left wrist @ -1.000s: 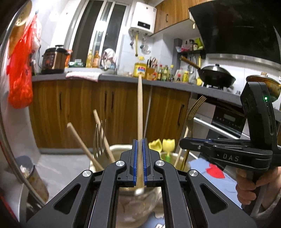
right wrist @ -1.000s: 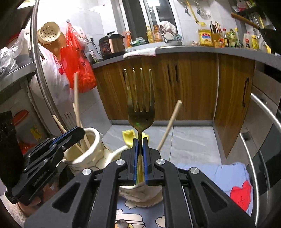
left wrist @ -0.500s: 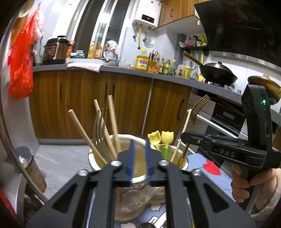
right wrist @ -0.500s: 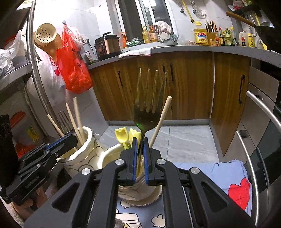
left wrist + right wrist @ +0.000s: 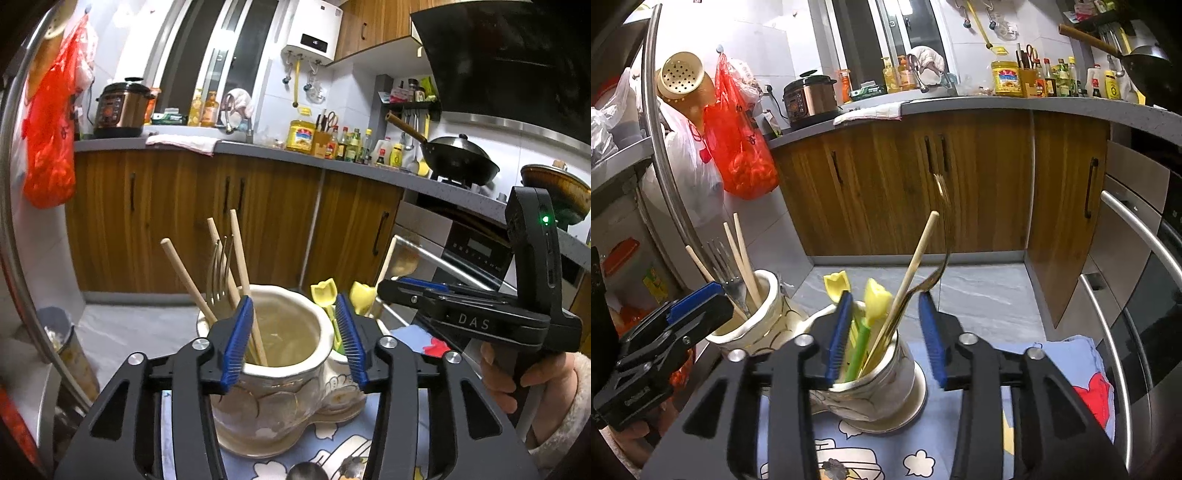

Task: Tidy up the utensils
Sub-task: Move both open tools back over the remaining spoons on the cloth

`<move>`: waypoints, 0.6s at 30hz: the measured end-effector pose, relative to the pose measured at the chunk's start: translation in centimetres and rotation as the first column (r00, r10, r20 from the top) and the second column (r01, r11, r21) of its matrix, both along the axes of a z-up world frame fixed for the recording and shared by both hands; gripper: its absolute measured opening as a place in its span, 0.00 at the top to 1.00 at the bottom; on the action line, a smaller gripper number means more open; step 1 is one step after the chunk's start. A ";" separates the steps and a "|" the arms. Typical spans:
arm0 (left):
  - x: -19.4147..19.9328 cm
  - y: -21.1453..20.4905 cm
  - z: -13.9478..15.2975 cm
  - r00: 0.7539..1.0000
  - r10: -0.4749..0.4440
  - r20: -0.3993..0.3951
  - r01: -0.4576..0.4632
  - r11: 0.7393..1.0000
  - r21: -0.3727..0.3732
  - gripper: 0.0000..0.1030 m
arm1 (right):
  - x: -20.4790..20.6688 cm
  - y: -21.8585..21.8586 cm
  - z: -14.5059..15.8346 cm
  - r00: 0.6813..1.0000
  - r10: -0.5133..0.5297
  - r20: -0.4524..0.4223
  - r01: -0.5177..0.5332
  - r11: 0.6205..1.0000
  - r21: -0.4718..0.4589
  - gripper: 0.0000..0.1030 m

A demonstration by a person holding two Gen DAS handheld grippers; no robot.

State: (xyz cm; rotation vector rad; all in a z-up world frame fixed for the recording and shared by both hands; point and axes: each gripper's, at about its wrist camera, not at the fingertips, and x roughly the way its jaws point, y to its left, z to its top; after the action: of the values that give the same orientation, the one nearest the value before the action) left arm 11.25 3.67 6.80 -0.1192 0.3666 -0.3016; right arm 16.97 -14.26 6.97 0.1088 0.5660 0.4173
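Right wrist — right gripper (image 5: 886, 332) open, gold fork (image 5: 940, 254) in holder (image 5: 886, 391).

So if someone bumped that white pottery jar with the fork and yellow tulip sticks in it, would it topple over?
Probably not easily. The white jar looks like thick glazed ceramic with a flared foot, so it is likely heavy and steady. Still, the gold fork and wooden stick lean far above its rim, so a hard knock could tip it. It sits on a cloth, which might slide.

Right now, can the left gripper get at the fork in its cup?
Probably yes. The left gripper is open above the cup, and the fork stands clear above the rim, though chopsticks crowd it.
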 end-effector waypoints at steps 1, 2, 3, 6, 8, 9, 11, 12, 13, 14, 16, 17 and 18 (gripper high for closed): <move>-0.1 0.1 0.1 1.000 0.001 0.000 -0.001 1.000 -0.001 0.46 | -0.1 0.0 0.1 1.000 0.000 0.005 0.000 1.000 0.000 0.57; -0.3 0.1 0.2 1.000 0.001 0.001 -0.001 1.000 -0.002 0.43 | -0.3 -0.1 0.2 1.000 0.000 0.010 0.000 1.000 -0.001 0.54; -0.4 0.1 0.4 1.000 0.000 0.002 0.000 1.000 -0.003 0.42 | -0.4 -0.1 0.3 1.000 0.001 0.012 -0.001 1.000 0.000 0.50; -1.2 0.2 0.9 1.000 0.007 0.010 -0.007 1.000 0.007 0.40 | -0.7 -0.3 0.5 1.000 0.005 0.015 -0.005 1.000 0.002 0.43; -1.6 0.2 1.1 1.000 0.007 0.010 -0.007 1.000 0.003 0.29 | -1.0 -0.4 0.6 1.000 0.005 0.012 -0.005 1.000 0.004 0.37; -2.0 0.3 1.3 1.000 0.009 0.013 -0.009 1.000 -0.002 0.25 | -1.3 -0.6 0.7 1.000 0.006 0.010 -0.007 1.000 0.009 0.33; -2.7 0.4 1.7 1.000 0.006 0.015 -0.006 1.000 -0.003 0.23 | -1.8 -1.0 0.8 1.000 0.009 0.013 -0.009 1.000 0.016 0.24; -3.0 0.4 1.9 1.000 0.007 0.017 -0.007 1.000 0.004 0.20 | -2.1 -1.2 0.9 1.000 0.007 0.016 -0.007 1.000 0.016 0.19; -3.3 0.4 1.9 1.000 0.009 0.017 -0.009 1.000 0.009 0.17 | -2.5 -1.4 0.9 1.000 0.003 0.019 -0.003 1.000 0.012 0.16; -3.7 0.4 2.0 1.000 0.013 0.017 -0.014 1.000 0.017 0.15 | -2.9 -1.7 1.0 1.000 -0.002 0.021 0.002 1.000 0.008 0.14; -4.4 0.5 2.2 1.000 0.025 0.014 -0.025 0.999 0.023 0.09 | -3.6 -2.1 1.0 1.000 -0.011 0.021 0.012 1.000 -0.002 0.08; -4.8 0.7 2.2 1.000 0.029 0.009 -0.029 0.999 0.025 0.09 | -4.0 -2.4 1.0 1.000 -0.018 0.022 0.018 1.000 -0.009 0.06; -5.1 0.8 2.1 1.000 0.030 0.001 -0.030 0.999 0.027 0.09 | -4.5 -2.8 0.9 1.000 -0.024 0.019 0.025 1.000 -0.014 0.05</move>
State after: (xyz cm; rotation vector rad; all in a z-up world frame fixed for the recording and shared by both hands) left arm 6.11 4.51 8.93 -0.0982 0.3673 -0.2670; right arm 12.51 -17.01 7.84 0.0978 0.5483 0.3901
